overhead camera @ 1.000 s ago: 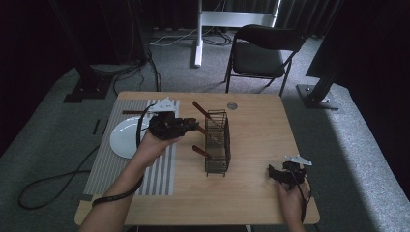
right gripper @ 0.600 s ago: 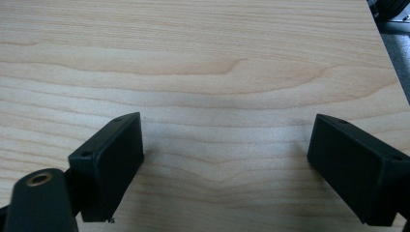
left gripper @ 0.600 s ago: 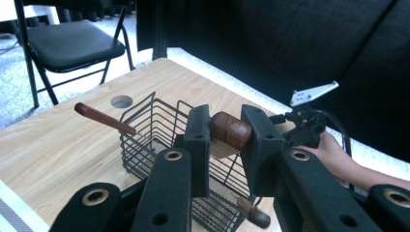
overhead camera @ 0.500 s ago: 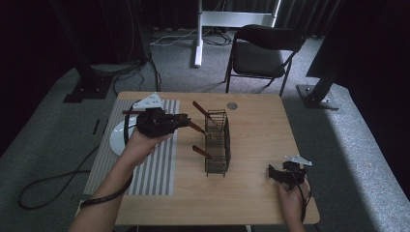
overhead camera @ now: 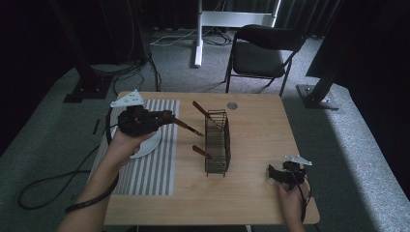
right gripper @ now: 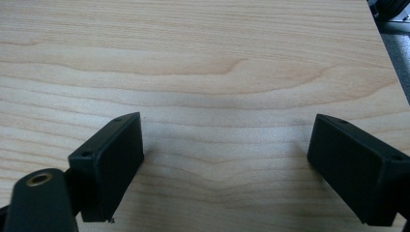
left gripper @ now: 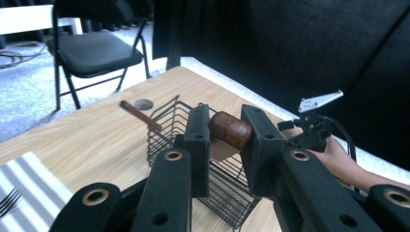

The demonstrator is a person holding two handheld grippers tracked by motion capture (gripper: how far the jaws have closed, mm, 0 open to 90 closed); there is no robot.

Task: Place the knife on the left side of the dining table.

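Table (overhead camera: 251, 193) seen from the high view: the left gripper (overhead camera: 167, 117) is held above a striped mat (overhead camera: 150, 174), its jaws clamped on a wooden-handled utensil (overhead camera: 186, 127) that sticks out ahead of them toward a wire basket (overhead camera: 217, 142). A white plate (overhead camera: 147, 145) lies under the hand that carries the gripper. Two more wooden handles poke from the basket, one at its far end (overhead camera: 199, 109) and one at its near side (overhead camera: 200, 152). The right gripper (overhead camera: 271, 172) rests low at the table's near right corner, well apart from the basket, its jaws pointing toward it.

Left gripper view: the two black jaws press on the rounded brown handle end of the utensil (left gripper: 230, 129), which sits squarely between their pads. Past the jaw tips stands the wire basket (left gripper: 169, 130), with one wooden handle (left gripper: 140, 114) rising out of it on the left. Farther off to the right of the jaws, the other hand holds the right gripper (left gripper: 309, 133). Low to the left of the jaws, fork tines (left gripper: 8, 200) lie on the striped mat (left gripper: 34, 186).

Right gripper view: the jaws stand wide apart with bare wooden table (right gripper: 217, 72) between and beyond them.
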